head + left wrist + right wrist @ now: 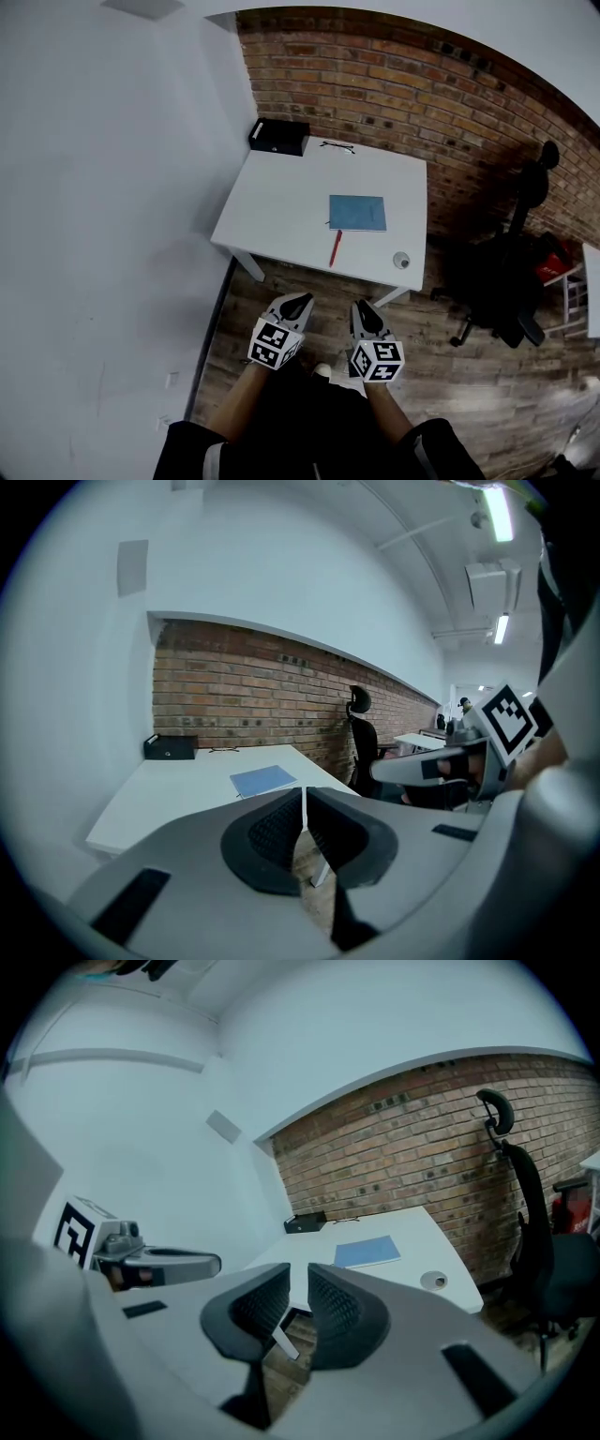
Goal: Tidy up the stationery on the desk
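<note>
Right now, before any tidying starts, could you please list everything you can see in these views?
desk: one, white, in the corner against the brick wall
box: one, black, far left corner of the desk
eyeglasses: one pair, dark-framed, far edge, right of the box
notebook: one, blue, middle of the desk, lying flat
pen: one, red, just in front of the notebook
round item: one, pale grey, near right corner of the desk; too small to identify
office chair: one, black, on the wood floor right of the desk
left gripper: one, grey, short of the desk; jaws together, empty
right gripper: one, grey, beside the left; jaws slightly apart, empty
</note>
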Tool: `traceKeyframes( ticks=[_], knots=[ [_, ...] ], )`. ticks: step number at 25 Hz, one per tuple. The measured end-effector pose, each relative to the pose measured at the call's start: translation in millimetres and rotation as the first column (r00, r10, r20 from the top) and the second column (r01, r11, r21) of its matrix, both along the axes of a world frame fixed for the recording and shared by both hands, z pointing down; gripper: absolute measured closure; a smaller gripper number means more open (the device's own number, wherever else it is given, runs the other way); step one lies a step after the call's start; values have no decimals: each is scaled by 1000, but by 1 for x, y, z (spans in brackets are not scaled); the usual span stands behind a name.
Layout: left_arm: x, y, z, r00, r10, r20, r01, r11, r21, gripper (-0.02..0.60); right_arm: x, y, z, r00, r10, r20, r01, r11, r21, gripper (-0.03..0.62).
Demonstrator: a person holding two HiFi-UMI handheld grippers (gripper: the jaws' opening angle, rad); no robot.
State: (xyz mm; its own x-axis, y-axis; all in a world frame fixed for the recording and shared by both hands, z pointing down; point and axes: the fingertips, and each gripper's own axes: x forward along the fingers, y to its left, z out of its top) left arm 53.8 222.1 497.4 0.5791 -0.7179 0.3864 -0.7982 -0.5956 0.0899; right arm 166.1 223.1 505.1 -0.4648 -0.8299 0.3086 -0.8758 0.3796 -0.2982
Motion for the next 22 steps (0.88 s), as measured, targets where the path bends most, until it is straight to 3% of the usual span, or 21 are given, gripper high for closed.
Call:
traceKeyframes(
  ticks=[10, 16, 22],
  knots=[
    [-12, -89, 14, 999, 52, -15, -52, 999, -17, 563, -10, -76, 14, 998, 62, -11, -62, 997, -34, 519],
    [-10, -171, 17, 987, 163, -4, -163, 986, -24, 563, -18, -142, 13, 990, 136, -39, -138, 989, -47, 503],
    [-10, -249, 23, 946, 318, 65, -317, 948, -19, 560, -18, -201, 23, 960, 277, -40, -280, 952, -126, 486]
  ],
)
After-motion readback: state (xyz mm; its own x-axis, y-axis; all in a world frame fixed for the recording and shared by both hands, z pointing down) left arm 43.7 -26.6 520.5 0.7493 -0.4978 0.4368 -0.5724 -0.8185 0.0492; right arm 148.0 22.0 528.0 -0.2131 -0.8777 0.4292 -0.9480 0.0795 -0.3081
